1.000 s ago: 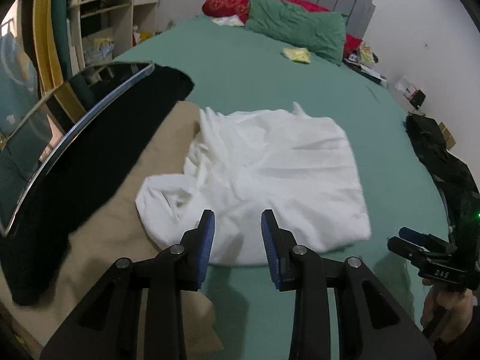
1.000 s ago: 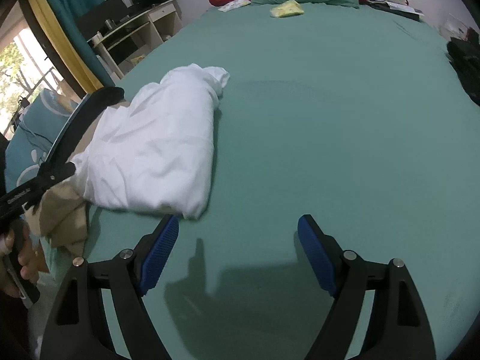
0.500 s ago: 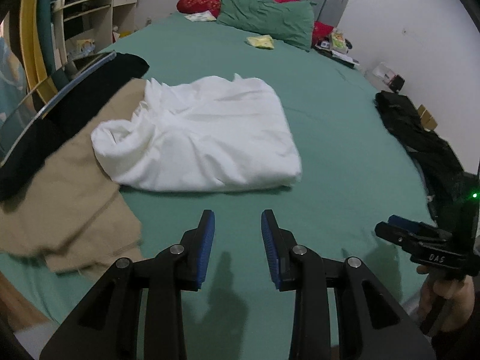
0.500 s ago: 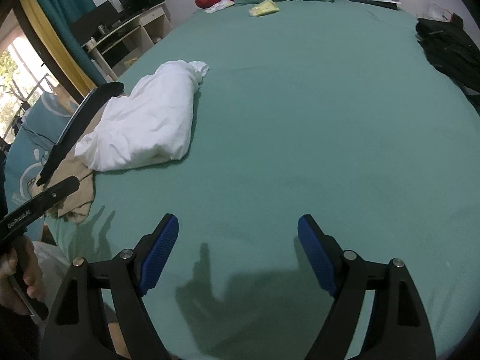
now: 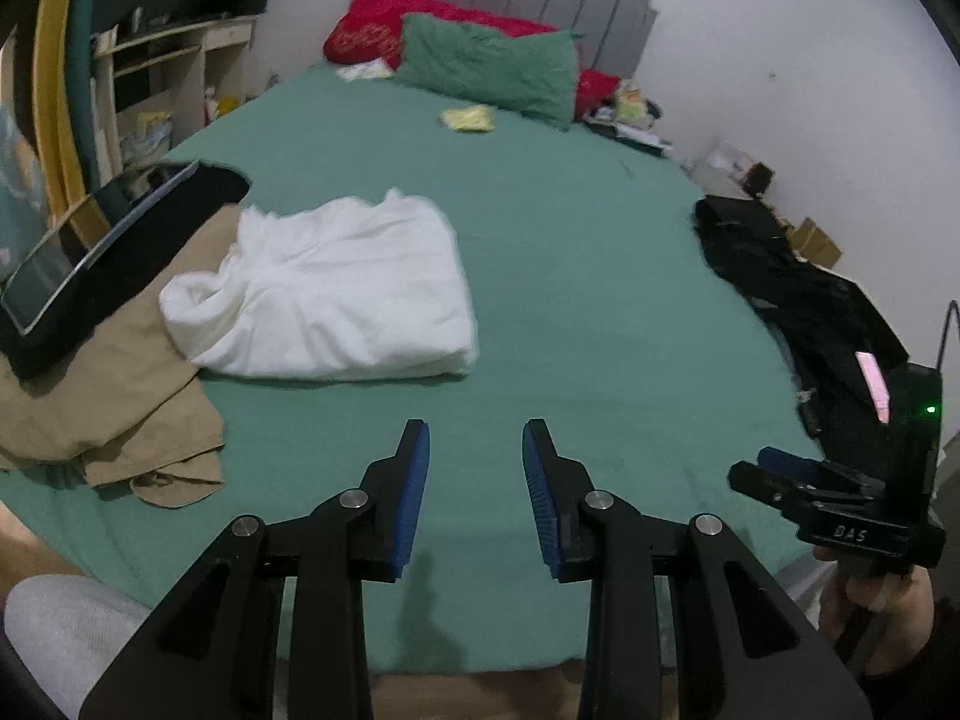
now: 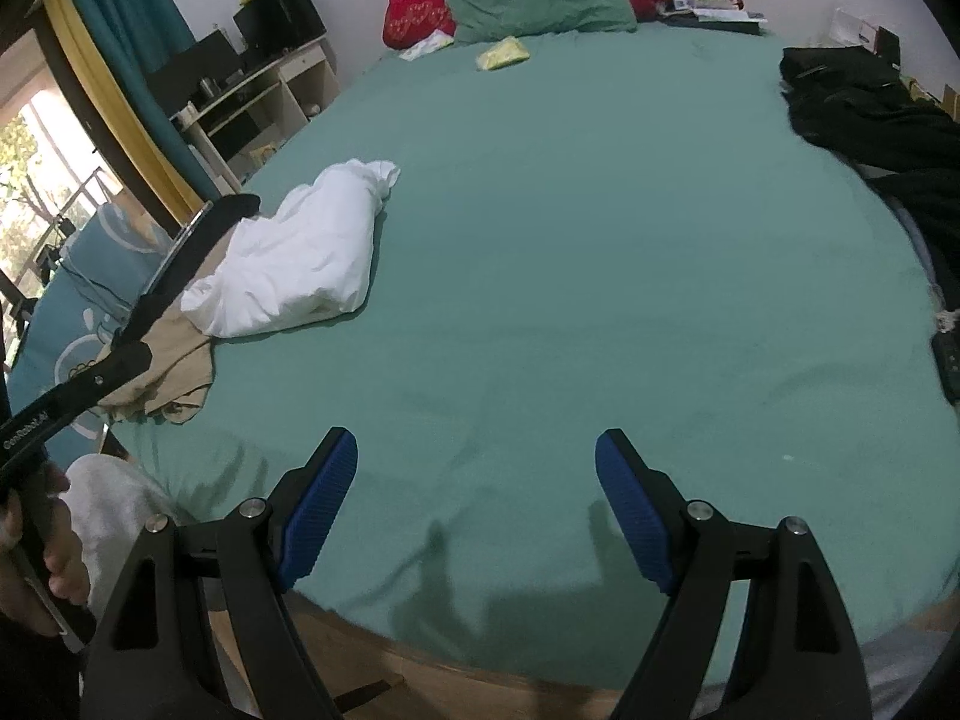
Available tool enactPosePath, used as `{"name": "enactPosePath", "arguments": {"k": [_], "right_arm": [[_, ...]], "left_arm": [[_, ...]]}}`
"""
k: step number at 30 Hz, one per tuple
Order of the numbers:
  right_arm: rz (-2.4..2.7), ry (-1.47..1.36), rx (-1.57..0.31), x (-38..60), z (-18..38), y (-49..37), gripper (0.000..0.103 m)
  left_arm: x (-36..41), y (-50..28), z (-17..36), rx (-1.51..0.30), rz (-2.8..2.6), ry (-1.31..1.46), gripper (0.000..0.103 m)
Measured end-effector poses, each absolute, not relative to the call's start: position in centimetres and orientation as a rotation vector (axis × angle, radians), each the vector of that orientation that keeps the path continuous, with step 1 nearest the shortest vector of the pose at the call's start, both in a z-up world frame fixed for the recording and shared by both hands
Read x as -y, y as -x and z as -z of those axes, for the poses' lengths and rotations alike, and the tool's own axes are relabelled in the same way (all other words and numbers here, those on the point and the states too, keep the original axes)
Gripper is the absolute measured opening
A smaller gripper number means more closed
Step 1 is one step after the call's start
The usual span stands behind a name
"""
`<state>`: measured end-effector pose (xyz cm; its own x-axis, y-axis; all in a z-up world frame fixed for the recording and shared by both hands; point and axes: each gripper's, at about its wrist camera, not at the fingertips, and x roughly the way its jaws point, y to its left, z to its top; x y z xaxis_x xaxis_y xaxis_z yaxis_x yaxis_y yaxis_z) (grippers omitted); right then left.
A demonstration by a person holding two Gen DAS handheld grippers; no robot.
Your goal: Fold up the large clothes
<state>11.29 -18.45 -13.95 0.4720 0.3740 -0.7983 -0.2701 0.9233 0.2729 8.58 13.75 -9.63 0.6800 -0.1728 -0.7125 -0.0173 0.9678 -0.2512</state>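
While both my grippers hang over the near edge of the bed (image 5: 600,252), neither holds anything. My left gripper (image 5: 475,468) has its jaws parted by a narrow gap, with only green sheet showing between the blue pads (image 5: 414,492). My right gripper (image 6: 477,504) has its jaws spread wide, again over bare sheet.

A folded white garment (image 5: 336,294) lies on the bed's left side, well ahead of my left gripper and apart from it. Its left edge rests on a tan garment (image 5: 114,384) that spreads toward the bed's near left corner. A black garment (image 5: 138,258) lies along the tan one's far side, beside a framed glass panel (image 5: 66,252). At the bed's right edge sits a heap of black clothes (image 6: 864,114), well apart from the white garment.

At the head of the bed, a green pillow (image 5: 492,72) leans on a red pillow (image 5: 378,30), with a small yellow item (image 5: 468,118) just in front.
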Motion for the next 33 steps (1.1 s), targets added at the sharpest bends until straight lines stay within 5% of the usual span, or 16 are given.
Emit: {"name": "enactPosePath", "arguments": {"k": [9,12,14,16,26,33], "right_arm": [[-0.361,-0.100,-0.916,21.6,10.2,-9.6,0.082],[-0.349,-0.079,-0.871,22.3,8.4,-9.0,0.089],[-0.340,-0.060,-0.834,22.7,6.9,-8.7,0.091],[-0.337,-0.042,-0.775,23.0,4.7,-8.1,0.093],[-0.380,-0.030,-0.489,22.7,-5.6,-5.1,0.097],[-0.456,0.004,-0.361,21.0,-7.8,-3.3,0.101]], "left_arm": [[-9.4,-7.2,4.2,-0.729,0.106,0.192,0.035],[-8.3,-6.4,2.0,-0.658,0.089,0.164,0.035],[-7.5,-5.8,0.6,-0.614,0.066,0.135,0.062],[-6.8,-5.2,-1.0,-0.566,0.058,0.112,0.068],[-4.4,-1.0,-8.1,-0.292,-0.015,-0.001,0.069],[-4.6,0.7,-9.0,-0.180,-0.084,-0.007,0.070]]}}
